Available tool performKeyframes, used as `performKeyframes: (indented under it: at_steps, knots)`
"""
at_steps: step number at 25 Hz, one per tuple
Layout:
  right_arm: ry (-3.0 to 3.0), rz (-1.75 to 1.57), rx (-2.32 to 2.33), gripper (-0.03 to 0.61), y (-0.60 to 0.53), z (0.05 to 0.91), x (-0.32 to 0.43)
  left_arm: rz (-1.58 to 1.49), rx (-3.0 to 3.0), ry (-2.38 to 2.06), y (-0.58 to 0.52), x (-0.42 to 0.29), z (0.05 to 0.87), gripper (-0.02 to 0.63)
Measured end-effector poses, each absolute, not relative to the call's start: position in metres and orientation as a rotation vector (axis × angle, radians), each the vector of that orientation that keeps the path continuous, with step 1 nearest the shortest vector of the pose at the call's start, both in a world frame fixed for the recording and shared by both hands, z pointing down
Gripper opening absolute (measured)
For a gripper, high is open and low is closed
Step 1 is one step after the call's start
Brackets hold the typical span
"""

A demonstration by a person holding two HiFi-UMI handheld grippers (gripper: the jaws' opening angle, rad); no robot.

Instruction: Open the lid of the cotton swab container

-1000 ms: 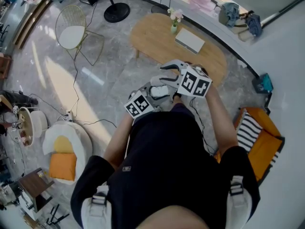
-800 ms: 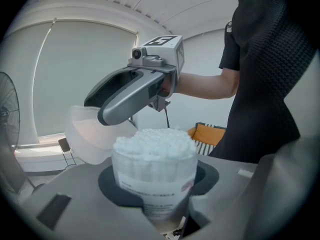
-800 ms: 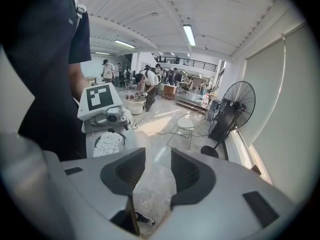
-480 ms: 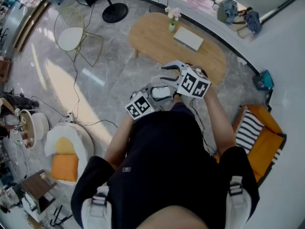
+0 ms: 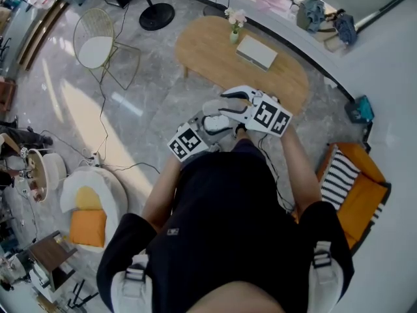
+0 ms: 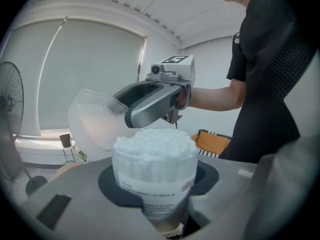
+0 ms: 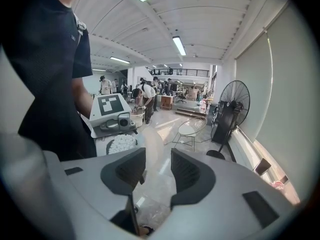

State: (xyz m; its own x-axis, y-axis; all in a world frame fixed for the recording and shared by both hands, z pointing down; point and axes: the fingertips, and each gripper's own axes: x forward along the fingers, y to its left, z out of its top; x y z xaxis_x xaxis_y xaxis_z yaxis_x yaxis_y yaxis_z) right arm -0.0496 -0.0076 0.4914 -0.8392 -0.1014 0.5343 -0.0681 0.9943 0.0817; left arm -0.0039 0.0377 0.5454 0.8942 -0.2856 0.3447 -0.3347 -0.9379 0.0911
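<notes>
The cotton swab container (image 6: 154,176) is a clear cylinder packed with white swabs, standing upright between the jaws of my left gripper (image 6: 155,189), which is shut on its body. Its top is uncovered. The translucent lid (image 6: 97,124) hangs tilted just up and left of the swabs, pinched at its edge by my right gripper (image 6: 150,104). In the right gripper view the lid (image 7: 152,149) sits between the two dark pads (image 7: 187,171), with the container (image 7: 121,143) beyond it. From the head view both grippers (image 5: 202,132) (image 5: 238,103) meet before the person's chest.
Below and ahead stands an oval wooden table (image 5: 208,54) with a small flower vase (image 5: 236,34) and a flat white box (image 5: 256,53). A wire chair (image 5: 98,44) and fan base (image 5: 159,16) are at left, an orange striped cushion (image 5: 352,188) at right. Cables cross the marble floor.
The right gripper has shifted slightly left and tilted, carrying the lid a little away from the container top. The left gripper with the container has barely moved.
</notes>
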Motion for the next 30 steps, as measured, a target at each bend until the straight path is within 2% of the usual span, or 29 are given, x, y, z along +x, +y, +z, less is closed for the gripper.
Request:
performKeyframes:
  at_steps: [9, 14, 18, 30]
  knots:
    - [-2.625, -0.050, 0.195, 0.119, -0.009, 0.490, -0.034, 0.507, 2.897, -0.512, 0.026, -0.009, 0.548, 0.192]
    - [-2.665, -0.003, 0.258, 0.024, -0.009, 0.489, -0.023, 0.505, 2.905, -0.549, 0.016, -0.016, 0.540, 0.192]
    - [-2.680, 0.034, 0.353, -0.003, -0.011, 0.493, -0.013, 0.475, 2.909, -0.583, 0.008, -0.023, 0.531, 0.192]
    - [-2.692, 0.170, 0.524, -0.005, 0.005, 0.518, 0.014, 0.436, 2.894, -0.651, -0.002, -0.044, 0.520, 0.192]
